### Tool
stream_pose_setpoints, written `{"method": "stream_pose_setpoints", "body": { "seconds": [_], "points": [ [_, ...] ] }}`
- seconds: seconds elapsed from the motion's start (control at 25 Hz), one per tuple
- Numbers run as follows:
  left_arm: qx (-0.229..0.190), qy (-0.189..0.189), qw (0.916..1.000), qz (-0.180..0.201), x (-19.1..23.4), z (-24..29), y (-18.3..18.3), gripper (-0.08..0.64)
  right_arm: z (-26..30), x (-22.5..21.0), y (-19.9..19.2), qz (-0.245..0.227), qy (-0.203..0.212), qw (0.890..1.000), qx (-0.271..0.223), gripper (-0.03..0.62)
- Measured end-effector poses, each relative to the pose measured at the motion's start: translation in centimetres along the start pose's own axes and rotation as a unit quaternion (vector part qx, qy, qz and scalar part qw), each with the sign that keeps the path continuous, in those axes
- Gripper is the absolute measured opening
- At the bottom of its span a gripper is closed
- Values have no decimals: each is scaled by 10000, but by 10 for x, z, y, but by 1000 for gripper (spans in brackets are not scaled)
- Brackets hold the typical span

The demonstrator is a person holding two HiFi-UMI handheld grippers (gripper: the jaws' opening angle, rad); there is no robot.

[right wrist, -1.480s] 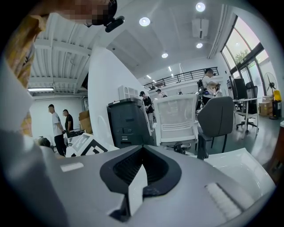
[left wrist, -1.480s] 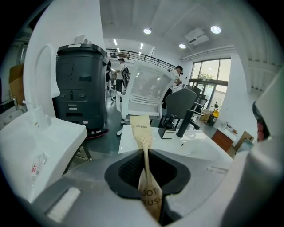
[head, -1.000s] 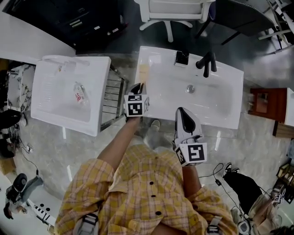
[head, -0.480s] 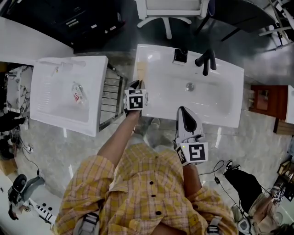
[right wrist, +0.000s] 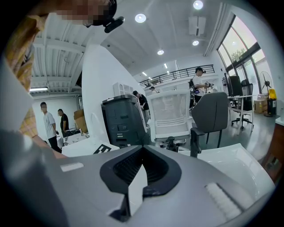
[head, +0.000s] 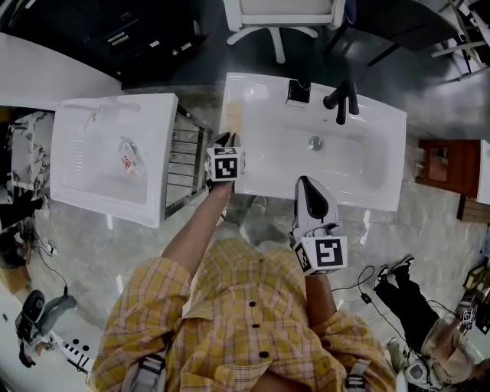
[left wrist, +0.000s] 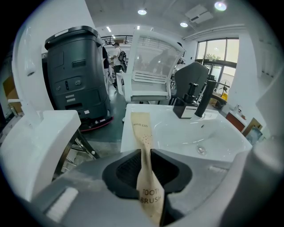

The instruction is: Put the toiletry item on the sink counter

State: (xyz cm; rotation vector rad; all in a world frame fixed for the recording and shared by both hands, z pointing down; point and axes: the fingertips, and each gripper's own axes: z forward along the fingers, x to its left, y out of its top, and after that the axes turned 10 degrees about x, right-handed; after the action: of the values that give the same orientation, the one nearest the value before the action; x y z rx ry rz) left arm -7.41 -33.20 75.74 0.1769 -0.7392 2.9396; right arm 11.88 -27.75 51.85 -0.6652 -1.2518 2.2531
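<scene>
The toiletry item is a tan paper toothbrush pack [left wrist: 143,133]. Its far end lies on the left rim of the white sink counter [head: 383,191], where it shows as a tan strip [head: 235,119]. My left gripper [head: 227,141] hovers at that rim [left wrist: 128,133]. Its jaws [left wrist: 146,153] are opening, with the pack still between them and the tips against it. My right gripper [head: 305,184] hangs over the counter's front edge, shut with nothing in it [right wrist: 142,150].
A black faucet [head: 342,99] and a small black box [head: 298,92] stand at the counter's back. A second white basin [head: 84,176] to the left holds a small bottle [head: 132,157]; a metal rack [head: 187,161] sits between. A white chair [head: 279,15] stands behind.
The left gripper has crept slightly up and left along the counter's left rim. The right gripper has stayed put.
</scene>
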Motion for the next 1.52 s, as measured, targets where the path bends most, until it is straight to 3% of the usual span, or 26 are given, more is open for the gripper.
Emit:
{"method": "stream_pose_setpoints", "body": {
  "seconds": [0.8,1.28,1.52],
  "points": [
    [-265,-60,9996,-29,-10,-29,14,109,-10,0,6,11,29,9999,-131,0],
    [-1219,-213,9923,31,-27,-121,43,84,-19,15,30,-34,108,9995,-311,0],
    [-1766,-87,9840,199,-27,-169,46,15,-21,26,48,-202,203,9983,-514,-2]
  ]
}}
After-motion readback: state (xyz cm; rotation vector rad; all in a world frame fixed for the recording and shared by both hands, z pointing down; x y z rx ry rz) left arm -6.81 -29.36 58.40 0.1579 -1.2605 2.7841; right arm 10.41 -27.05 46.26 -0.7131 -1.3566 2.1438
